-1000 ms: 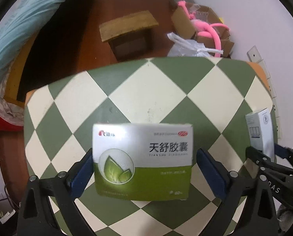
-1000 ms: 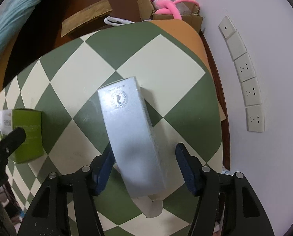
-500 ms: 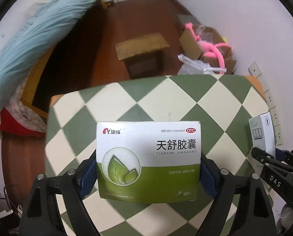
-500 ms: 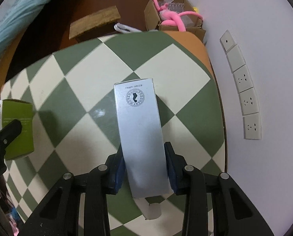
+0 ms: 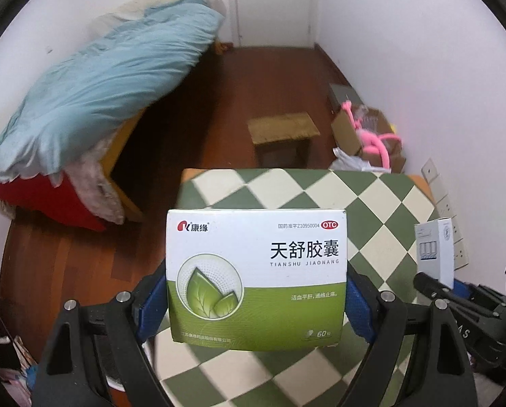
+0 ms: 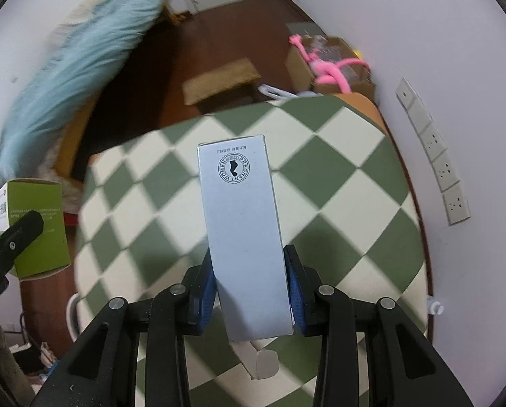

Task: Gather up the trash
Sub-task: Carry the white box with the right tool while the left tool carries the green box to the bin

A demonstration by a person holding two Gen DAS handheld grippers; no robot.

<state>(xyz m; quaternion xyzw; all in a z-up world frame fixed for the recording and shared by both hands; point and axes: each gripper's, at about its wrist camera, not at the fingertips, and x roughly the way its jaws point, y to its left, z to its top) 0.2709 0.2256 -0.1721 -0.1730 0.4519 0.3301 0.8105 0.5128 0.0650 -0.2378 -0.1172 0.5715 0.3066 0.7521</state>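
Both boxes now lifted off table [image 5: 382,200] — medicine box [image 5: 256,281], grey carton [image 6: 246,237].

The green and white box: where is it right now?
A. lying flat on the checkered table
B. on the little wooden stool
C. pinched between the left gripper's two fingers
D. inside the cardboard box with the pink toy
C: the green and white box sits squeezed between the blue pads of the left gripper, held up above the table.

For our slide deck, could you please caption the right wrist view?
Right gripper clamps a tall grey box above the green-checked table.
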